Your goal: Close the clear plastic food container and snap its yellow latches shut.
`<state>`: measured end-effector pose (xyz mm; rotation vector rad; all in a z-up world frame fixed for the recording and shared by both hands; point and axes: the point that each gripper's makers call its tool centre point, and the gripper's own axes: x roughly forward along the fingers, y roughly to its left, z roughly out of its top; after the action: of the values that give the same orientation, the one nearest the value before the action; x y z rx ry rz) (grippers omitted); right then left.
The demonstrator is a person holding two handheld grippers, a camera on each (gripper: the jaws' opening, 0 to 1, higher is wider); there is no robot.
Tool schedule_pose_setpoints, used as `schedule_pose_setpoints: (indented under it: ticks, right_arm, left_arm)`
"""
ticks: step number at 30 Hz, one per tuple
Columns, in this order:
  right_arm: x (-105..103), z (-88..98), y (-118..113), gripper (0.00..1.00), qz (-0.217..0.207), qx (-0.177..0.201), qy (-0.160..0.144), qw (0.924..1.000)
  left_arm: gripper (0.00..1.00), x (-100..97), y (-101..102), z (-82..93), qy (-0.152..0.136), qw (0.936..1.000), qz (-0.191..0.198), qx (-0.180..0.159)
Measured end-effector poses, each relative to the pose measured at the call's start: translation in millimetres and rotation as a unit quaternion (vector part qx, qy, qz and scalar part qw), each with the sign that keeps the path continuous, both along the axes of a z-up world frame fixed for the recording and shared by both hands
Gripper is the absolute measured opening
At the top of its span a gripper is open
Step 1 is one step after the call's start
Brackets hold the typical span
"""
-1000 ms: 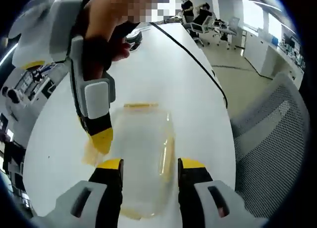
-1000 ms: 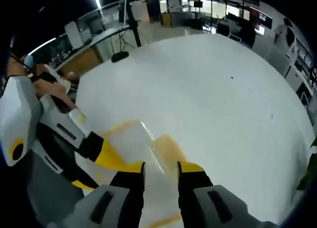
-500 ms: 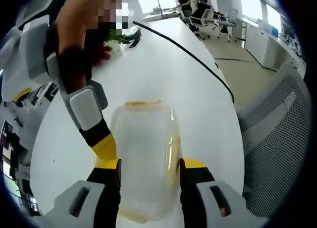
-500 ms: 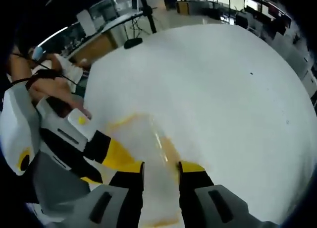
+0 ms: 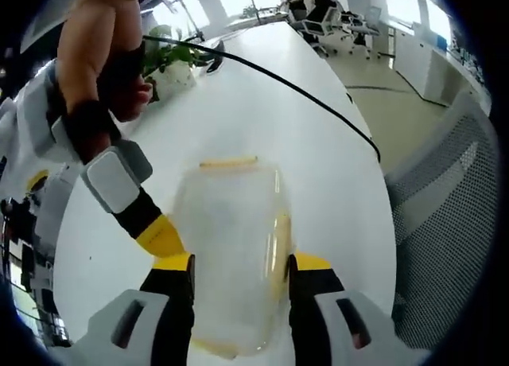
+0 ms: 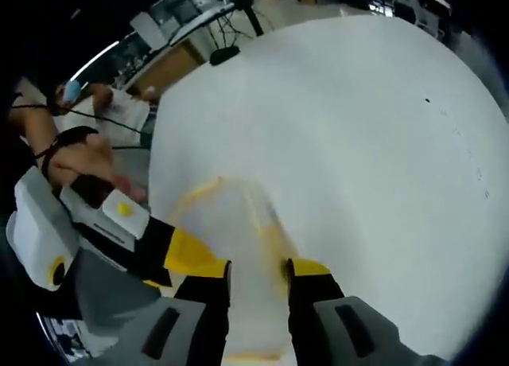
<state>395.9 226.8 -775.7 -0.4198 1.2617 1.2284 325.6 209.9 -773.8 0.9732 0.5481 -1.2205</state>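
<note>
straddling the container (image 5: 231,255) with parted jaws, both grippers hold nothing; right gripper (image 5: 163,237) lower now.

We're in an open-plan office; a long white table (image 5: 262,103) stretches away with a black cable (image 5: 310,95) trailing across it; a grey mesh office chair (image 5: 445,223) sits at the table's edge; further back, people sit in swivel chairs (image 5: 334,20) at desks by bright windows (image 5: 406,8); a potted plant (image 5: 171,60) sits at the far end; from the right gripper view, strip lights (image 6: 103,56) glow overhead, and a stand with a round base (image 6: 227,52) rises beyond the table.
</note>
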Motion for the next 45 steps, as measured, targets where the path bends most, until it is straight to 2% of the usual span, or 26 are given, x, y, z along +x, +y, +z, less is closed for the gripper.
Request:
schedule_pose_setpoints:
  ticks: [9,15,16,17,18,19,20,22,27,32,39,45]
  right_arm:
    - [-2,-0.8,0,0.24,0.026,-0.027,0.025,0.9990]
    - [-4,-2.6,0,0.22,0.042,-0.066,0.050,0.9957]
    - [-4,-3.9,-1,0.21,0.045,-0.072,0.056,0.9948]
    - [-12,-3.8,-2,0.21,0.031,-0.081,0.074,0.9935]
    - [-11,-7.9,-4,0.21,0.050,-0.074,0.062,0.9940]
    - [-13,-11.0,-4,0.21,0.059,-0.072,0.062,0.9937]
    - [-6,-7.4,-4,0.21,0.049,-0.077,0.067,0.9936]
    - [-6,-5.2,-2,0.21,0.067,-0.067,0.062,0.9935]
    - [-7,-2.7,-1,0.23,0.048,-0.066,0.059,0.9949]
    - [-7,-1.9,1,0.23,0.059,-0.062,0.046,0.9953]
    - [-6,-2.6,2,0.23,0.069,-0.090,0.035,0.9930]
    - [-8,-0.6,2,0.23,0.068,-0.078,0.018,0.9945]
  left_arm:
    - [0.44,1.2,1,-0.3,0.004,1.0000,0.004,0.001]
    - [0.43,2.4,0,-0.8,0.005,0.9999,0.008,0.011]
    - [0.42,15.7,5,4.4,-0.039,0.9988,0.020,0.024]
    - [0.42,1.2,-5,-2.5,0.001,0.9999,0.013,0.008]
    - [0.42,1.1,-7,-2.4,-0.005,0.9999,0.008,0.012]
    - [0.42,1.4,-7,-3.2,-0.003,0.9999,0.009,0.013]
    - [0.42,-0.7,-9,-5.2,-0.001,0.9998,0.011,0.014]
    - [0.42,-1.4,-9,-5.3,-0.002,0.9999,0.009,0.014]
    - [0.42,-3.2,-5,-2.7,-0.006,0.9999,0.008,0.009]
    - [0.42,-4.1,-5,-1.8,-0.006,0.9999,0.008,0.012]
    - [0.42,-2.7,-1,-1.2,-0.006,0.9998,0.008,0.015]
    - [0.43,-3.7,1,-1.1,-0.009,0.9998,0.008,0.017]
